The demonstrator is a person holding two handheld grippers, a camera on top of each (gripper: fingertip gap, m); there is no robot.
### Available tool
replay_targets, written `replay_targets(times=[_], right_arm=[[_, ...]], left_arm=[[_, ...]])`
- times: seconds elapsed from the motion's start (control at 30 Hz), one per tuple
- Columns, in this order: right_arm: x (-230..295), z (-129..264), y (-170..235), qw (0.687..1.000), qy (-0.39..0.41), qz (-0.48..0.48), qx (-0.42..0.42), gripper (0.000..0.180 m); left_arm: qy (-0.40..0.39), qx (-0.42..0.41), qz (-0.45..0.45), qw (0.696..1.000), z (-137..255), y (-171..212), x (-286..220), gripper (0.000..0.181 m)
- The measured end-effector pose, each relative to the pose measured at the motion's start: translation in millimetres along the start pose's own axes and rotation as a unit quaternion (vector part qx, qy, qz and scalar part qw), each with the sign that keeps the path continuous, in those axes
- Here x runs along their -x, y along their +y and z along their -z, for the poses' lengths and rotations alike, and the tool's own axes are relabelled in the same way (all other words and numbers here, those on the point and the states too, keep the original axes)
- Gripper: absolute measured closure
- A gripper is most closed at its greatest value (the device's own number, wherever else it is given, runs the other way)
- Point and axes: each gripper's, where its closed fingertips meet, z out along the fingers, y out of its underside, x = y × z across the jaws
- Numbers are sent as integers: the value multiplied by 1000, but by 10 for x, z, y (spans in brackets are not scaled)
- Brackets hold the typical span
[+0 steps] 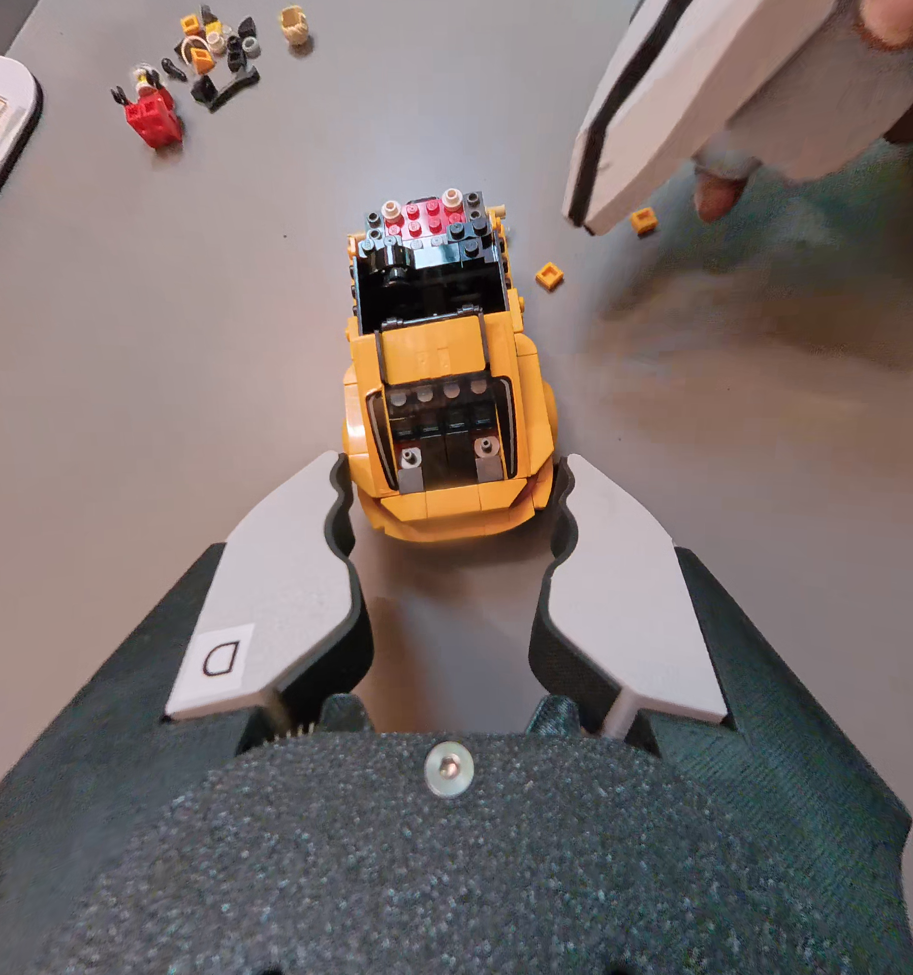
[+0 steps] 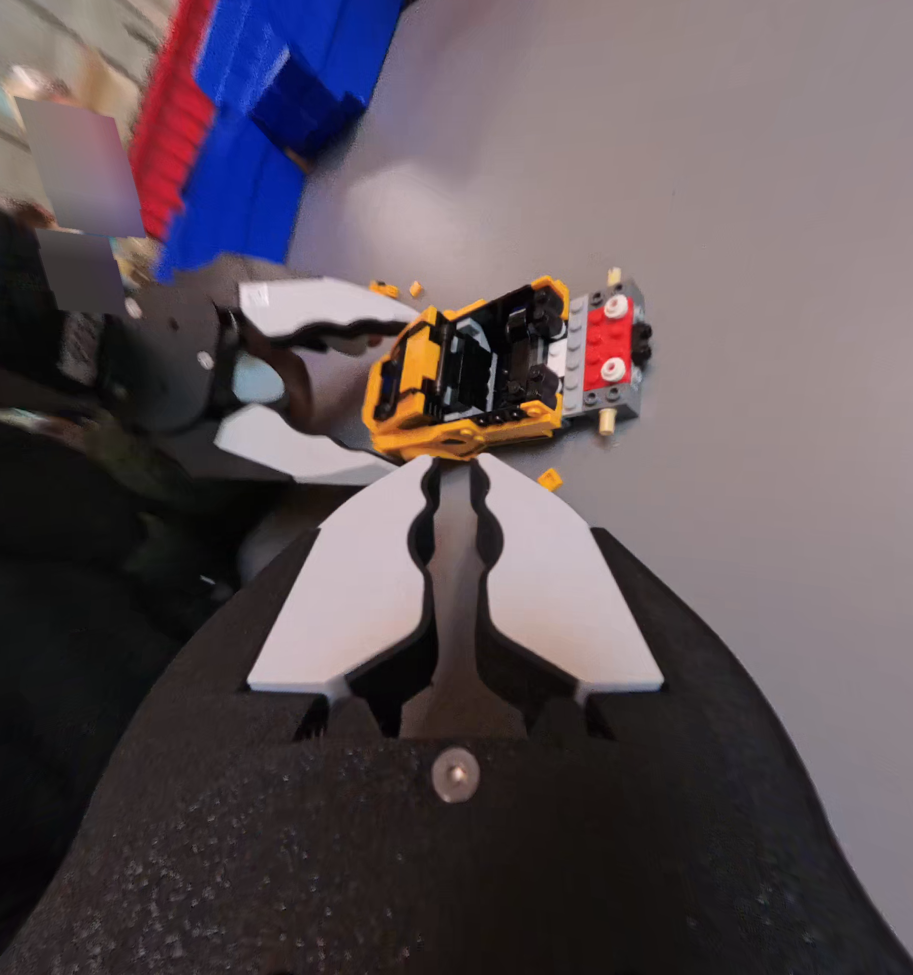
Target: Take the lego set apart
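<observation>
A partly stripped yellow lego car [image 1: 446, 401] sits on the grey tabletop [image 1: 179, 327], its roof gone, its black cabin open and a red studded plate with two pale round studs bared at the far end. The left tongs [image 1: 451, 475] are spread wide with the car's near end between their tips, the fingers [image 1: 296, 533] just beside the bodywork on either side; contact cannot be made out. A white sticker bearing a single letter sits on the left finger. The right tongs [image 2: 453, 467] stand slightly parted, holding nothing, their tips right at the car's yellow side [image 2: 459, 369]; in the left wrist view they [image 1: 583, 219] hang above the tabletop to the car's right, a person's fingertips showing behind them. Two small yellow pieces [image 1: 549, 275] lie loose near the car's right side. Well apart, at the far left, rests a cluster of removed parts [image 1: 216, 58] in black, orange and grey, with a red block and minifigure [image 1: 150, 113] and a tan piece [image 1: 294, 24] nearby. Blue and red bins [image 2: 243, 132] appear blurred beyond the tabletop. No brand marking is legible on the car.
</observation>
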Motion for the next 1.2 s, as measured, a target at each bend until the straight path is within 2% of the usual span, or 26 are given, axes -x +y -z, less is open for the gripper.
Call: replay_targets(times=[0.1,0.2,0.43,0.5,0.77,0.83,0.93,1.03,1.2], right_arm=[[-169,48,65,977,111,180,27,159],[-249,22,143,955,149,251,47,155],[-262,76,171,930,161,321,71,149],[-282,154,222,925,160,332,95,150],[-457,302,387,920,196,310,140,159],[-446,268,387,914,198,322,146,160],[-400,199,393,914,188,324,153,173],[-310,104,413,914,167,333,159,173],[141,-345,358,913,100,377,119,173]], left_arm=[[10,-10,-7,1000,-1,2,47,107],[19,-16,-9,1000,-1,17,100,107],[3,-20,-18,1000,31,39,245,104],[-17,-35,-21,999,64,-1,313,112],[-16,-36,-10,999,49,-2,337,116],[-19,-38,-15,999,44,-9,328,119],[-18,-42,-12,999,40,-16,332,119],[-35,-44,-8,998,48,-17,393,121],[-71,-75,8,995,264,-121,633,117]])
